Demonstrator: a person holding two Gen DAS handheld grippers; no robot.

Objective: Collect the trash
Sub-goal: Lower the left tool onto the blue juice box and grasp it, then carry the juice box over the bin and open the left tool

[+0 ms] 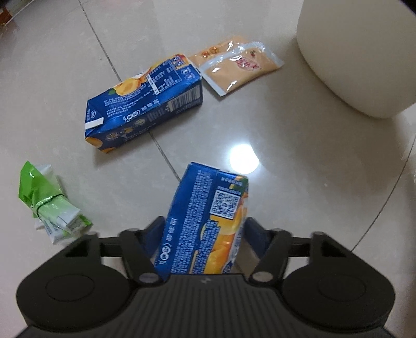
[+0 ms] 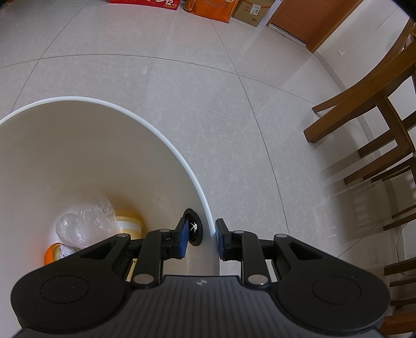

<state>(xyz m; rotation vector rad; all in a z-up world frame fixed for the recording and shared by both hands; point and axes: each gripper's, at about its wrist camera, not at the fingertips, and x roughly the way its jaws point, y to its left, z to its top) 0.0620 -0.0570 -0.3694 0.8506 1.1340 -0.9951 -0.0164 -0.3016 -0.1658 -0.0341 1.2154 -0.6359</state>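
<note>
My left gripper (image 1: 205,228) is shut on a blue and orange juice carton (image 1: 208,223), held above the tiled floor. A second blue juice carton (image 1: 145,104) lies on the floor ahead. Beyond it is a tan plastic pouch (image 1: 236,66), and a crumpled green and white carton (image 1: 52,202) lies at the left. The white bin (image 1: 358,52) stands at the far right. In the right wrist view my right gripper (image 2: 201,235) straddles the bin's rim (image 2: 166,145), one finger inside and one outside, with a gap showing at the inner pad.
Inside the bin lie crumpled clear plastic (image 2: 85,223), a yellow cup (image 2: 130,225) and an orange piece (image 2: 52,253). A wooden chair (image 2: 371,124) stands to the right of the bin. Boxes and an orange bag (image 2: 210,9) line the far wall.
</note>
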